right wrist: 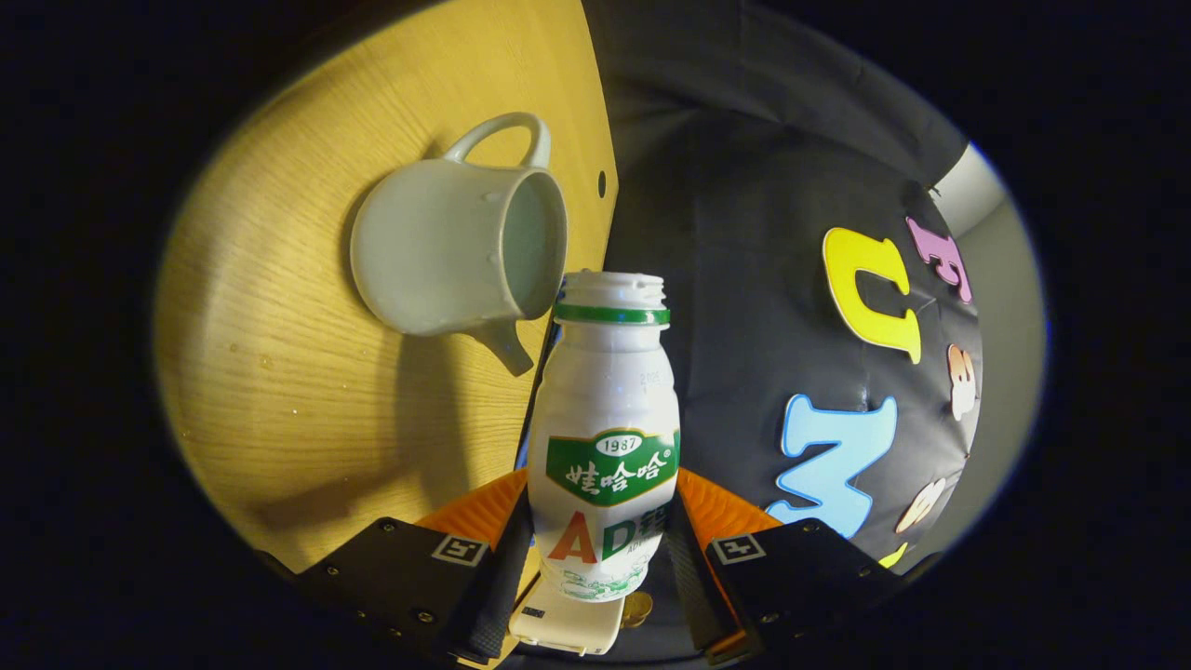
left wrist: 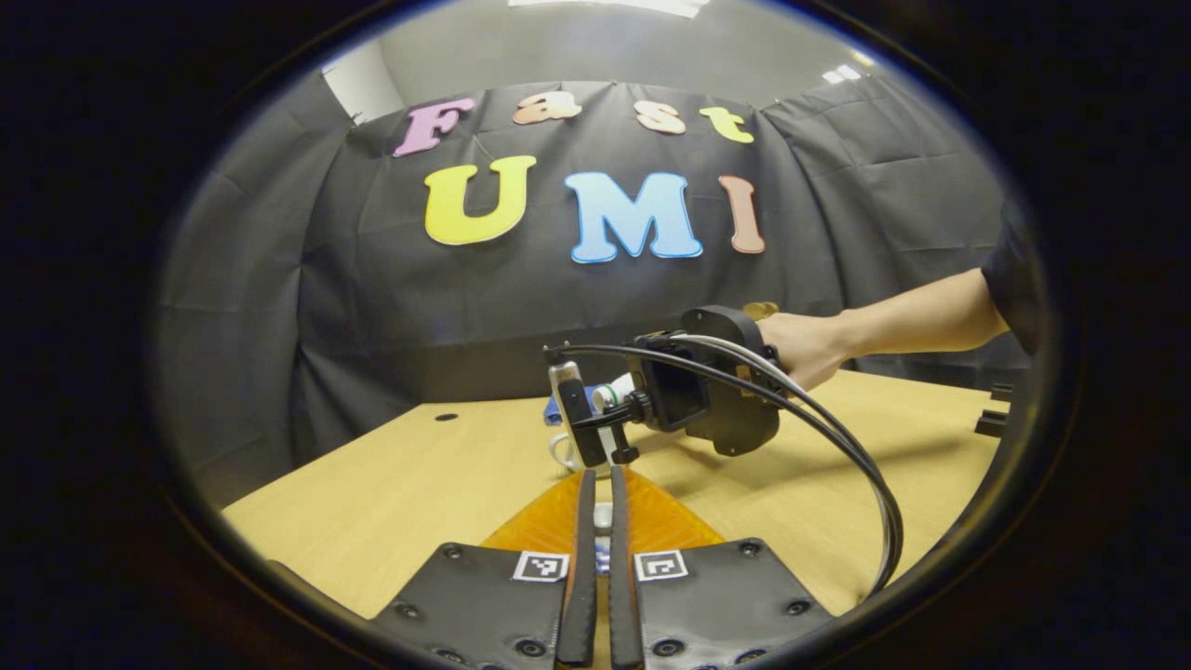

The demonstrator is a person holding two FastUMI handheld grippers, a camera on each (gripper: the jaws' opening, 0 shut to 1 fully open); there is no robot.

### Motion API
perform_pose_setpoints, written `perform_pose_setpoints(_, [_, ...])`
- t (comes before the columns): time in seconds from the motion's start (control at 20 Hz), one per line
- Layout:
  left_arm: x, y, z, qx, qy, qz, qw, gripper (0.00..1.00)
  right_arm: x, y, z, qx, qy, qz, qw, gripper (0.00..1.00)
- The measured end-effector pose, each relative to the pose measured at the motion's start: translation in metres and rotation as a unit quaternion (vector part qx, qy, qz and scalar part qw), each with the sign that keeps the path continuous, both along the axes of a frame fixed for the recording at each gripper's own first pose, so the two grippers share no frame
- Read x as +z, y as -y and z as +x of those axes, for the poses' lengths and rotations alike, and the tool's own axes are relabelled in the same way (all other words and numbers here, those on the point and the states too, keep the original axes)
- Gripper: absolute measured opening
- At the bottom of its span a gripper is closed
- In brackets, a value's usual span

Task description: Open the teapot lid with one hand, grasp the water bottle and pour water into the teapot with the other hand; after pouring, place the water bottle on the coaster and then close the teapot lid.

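Observation:
In the right gripper view the white water bottle, green-banded and uncapped, sits between the fingers of my right gripper, which is shut on it. It is tipped sideways, its mouth at the open rim of the white teapot, which has no lid on. In the left gripper view a hand holds the right gripper and the tilted bottle over the teapot. My left gripper hangs closer in, its fingers nearly together on a small white piece that looks like the teapot lid.
The teapot stands on a wooden table in front of the black cloth wall. A blue flat thing lies just behind the teapot. The right gripper's cable loops over the table's right side. A small hole marks the table's far left.

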State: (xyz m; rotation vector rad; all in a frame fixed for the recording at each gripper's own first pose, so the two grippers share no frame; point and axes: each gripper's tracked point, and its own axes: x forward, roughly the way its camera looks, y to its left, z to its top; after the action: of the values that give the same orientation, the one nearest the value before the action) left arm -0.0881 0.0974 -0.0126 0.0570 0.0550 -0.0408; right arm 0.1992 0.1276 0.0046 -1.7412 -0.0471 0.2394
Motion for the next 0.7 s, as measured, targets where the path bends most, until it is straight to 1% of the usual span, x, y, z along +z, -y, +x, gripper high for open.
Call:
perform_pose_setpoints(0.2, [0.003, 0.000, -0.002, 0.001, 0.003, 0.007, 1.000, 0.16, 0.014, -0.004, 0.004, 0.007, 0.017, -0.030, 0.999, 0.72])
perform_pose_setpoints(0.3, [0.003, -0.001, -0.004, 0.005, 0.004, 0.011, 1.000, 0.16, 0.014, -0.003, 0.003, 0.006, 0.017, -0.039, 0.999, 0.72])
perform_pose_setpoints(0.35, [0.003, -0.002, -0.004, 0.007, 0.004, 0.016, 1.000, 0.12, 0.015, -0.004, 0.003, 0.008, 0.019, -0.046, 0.999, 0.72])
perform_pose_setpoints(0.4, [0.001, -0.001, -0.005, 0.008, 0.003, 0.022, 1.000, 0.16, 0.017, -0.005, 0.002, 0.010, 0.023, -0.053, 0.998, 0.72])
perform_pose_setpoints(0.7, [-0.001, 0.001, -0.005, 0.007, 0.000, 0.029, 1.000, 0.16, 0.027, -0.006, 0.004, 0.016, 0.041, -0.073, 0.996, 0.72])
